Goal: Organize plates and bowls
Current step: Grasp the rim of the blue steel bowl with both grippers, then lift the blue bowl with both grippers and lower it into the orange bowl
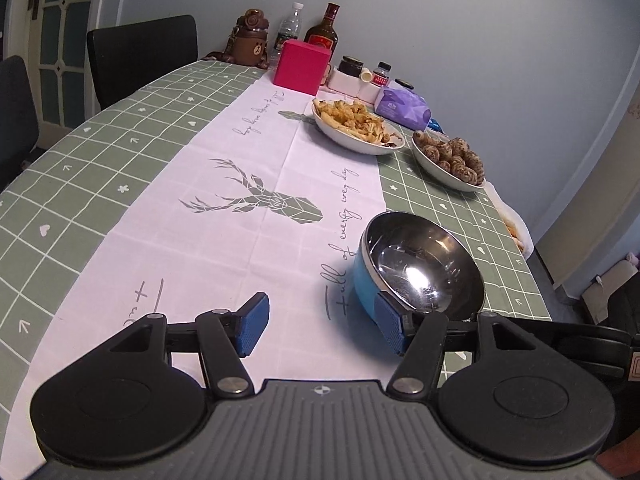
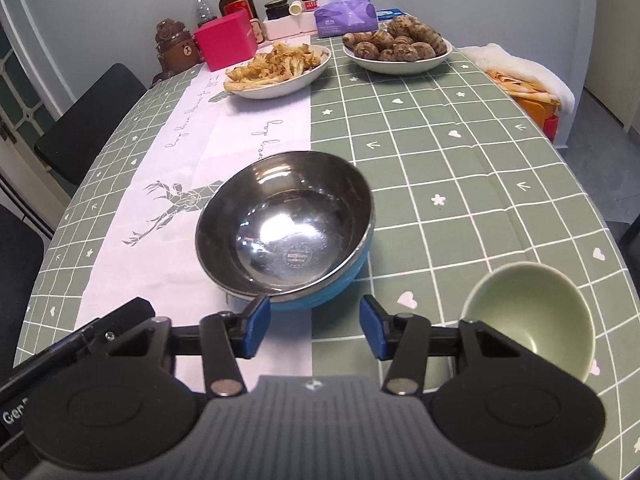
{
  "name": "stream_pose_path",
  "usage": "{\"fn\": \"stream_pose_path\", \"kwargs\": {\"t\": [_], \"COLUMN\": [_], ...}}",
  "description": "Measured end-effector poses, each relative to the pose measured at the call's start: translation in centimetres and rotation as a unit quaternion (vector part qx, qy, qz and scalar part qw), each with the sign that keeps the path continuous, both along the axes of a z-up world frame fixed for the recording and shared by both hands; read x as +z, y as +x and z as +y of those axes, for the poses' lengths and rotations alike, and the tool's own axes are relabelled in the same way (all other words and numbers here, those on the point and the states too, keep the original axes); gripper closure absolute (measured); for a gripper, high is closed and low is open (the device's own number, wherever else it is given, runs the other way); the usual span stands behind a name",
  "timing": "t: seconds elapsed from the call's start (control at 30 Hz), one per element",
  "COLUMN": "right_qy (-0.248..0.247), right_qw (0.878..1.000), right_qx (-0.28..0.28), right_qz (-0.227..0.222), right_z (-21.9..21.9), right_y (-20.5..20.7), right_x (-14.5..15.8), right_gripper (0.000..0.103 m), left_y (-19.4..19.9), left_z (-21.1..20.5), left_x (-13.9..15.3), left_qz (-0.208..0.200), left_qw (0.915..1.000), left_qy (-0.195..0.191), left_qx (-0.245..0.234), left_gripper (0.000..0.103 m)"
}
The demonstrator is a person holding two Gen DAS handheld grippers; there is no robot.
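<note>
A steel bowl with a blue outside [image 1: 420, 264] [image 2: 284, 228] sits tilted on the tablecloth where the white runner meets the green checks. My left gripper [image 1: 320, 326] is open with nothing between its pads; its right fingertip [image 1: 390, 328] is against or just in front of the bowl's near blue wall. My right gripper [image 2: 314, 330] is open too, its tips just short of the bowl's near rim, with only cloth between them. An empty pale green bowl [image 2: 532, 312] stands upright just right of the right gripper's right finger.
Farther back stand a white plate of fried cauliflower [image 1: 356, 124] [image 2: 276, 70] and a white plate of taro [image 1: 448, 158] [image 2: 400, 46]. A pink box [image 2: 226, 40], bottles and jars line the far end. Dark chairs [image 1: 144, 56] flank the left; a white cloth [image 2: 524, 72] lies at the right edge.
</note>
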State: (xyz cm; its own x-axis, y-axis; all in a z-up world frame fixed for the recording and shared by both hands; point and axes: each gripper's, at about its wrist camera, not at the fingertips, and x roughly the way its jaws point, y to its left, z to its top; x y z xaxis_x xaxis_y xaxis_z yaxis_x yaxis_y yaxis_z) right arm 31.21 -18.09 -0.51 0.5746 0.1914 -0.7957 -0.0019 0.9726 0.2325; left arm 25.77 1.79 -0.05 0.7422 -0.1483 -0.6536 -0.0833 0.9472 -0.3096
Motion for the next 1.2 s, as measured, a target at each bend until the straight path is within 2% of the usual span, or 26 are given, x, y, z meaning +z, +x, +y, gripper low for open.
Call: {"fn": "stream_pose_path", "kwargs": {"t": [0.13, 0.37, 0.5, 0.57, 0.6, 0.77, 0.93, 1.1, 1.2], "right_qy": [0.028, 0.03, 0.018, 0.012, 0.014, 0.018, 0.01, 0.005, 0.011], "right_qw": [1.0, 0.999, 0.999, 0.999, 0.999, 0.998, 0.998, 1.0, 1.0], "right_qx": [-0.012, -0.034, -0.037, -0.043, -0.044, -0.056, -0.058, -0.021, 0.001], "right_qz": [0.003, -0.027, -0.025, -0.02, -0.017, -0.015, -0.015, -0.012, 0.007], "right_z": [0.0, -0.4, -0.1, -0.1, -0.2, -1.0, -1.8, -1.8, -1.7], "right_y": [0.5, 0.6, 1.2, 1.4, 1.6, 2.0, 2.4, 1.2, 0.3], "right_x": [-0.2, 0.9, 0.8, 0.5, 0.3, -0.2, -0.3, 0.1, 0.3], "right_gripper": [0.054, 0.053, 0.054, 0.06, 0.068, 0.078, 0.094, 0.102, 0.102], "left_y": [0.0, 0.4, 0.7, 0.7, 0.7, 0.6, 0.2, 0.1, 0.0], "left_z": [0.3, 0.8, 0.8, 0.7, 0.7, 0.5, 0.0, 0.2, 0.4], "left_x": [0.0, 0.0, -0.5, -0.6, -0.6, -0.5, -0.1, 0.0, 0.1], "left_qz": [-0.001, -0.016, -0.016, -0.016, -0.016, -0.018, -0.024, -0.028, -0.029], "left_qw": [1.0, 0.9995, 0.9993, 0.9992, 0.9993, 0.999, 0.9987, 0.998, 0.9973], "left_qy": [-0.009, -0.025, -0.033, -0.034, -0.033, -0.038, -0.04, -0.053, -0.064], "left_qx": [0.004, -0.006, -0.009, -0.01, -0.01, -0.015, -0.022, -0.02, -0.02], "left_gripper": [0.032, 0.032, 0.035, 0.035, 0.035, 0.035, 0.035, 0.032, 0.032]}}
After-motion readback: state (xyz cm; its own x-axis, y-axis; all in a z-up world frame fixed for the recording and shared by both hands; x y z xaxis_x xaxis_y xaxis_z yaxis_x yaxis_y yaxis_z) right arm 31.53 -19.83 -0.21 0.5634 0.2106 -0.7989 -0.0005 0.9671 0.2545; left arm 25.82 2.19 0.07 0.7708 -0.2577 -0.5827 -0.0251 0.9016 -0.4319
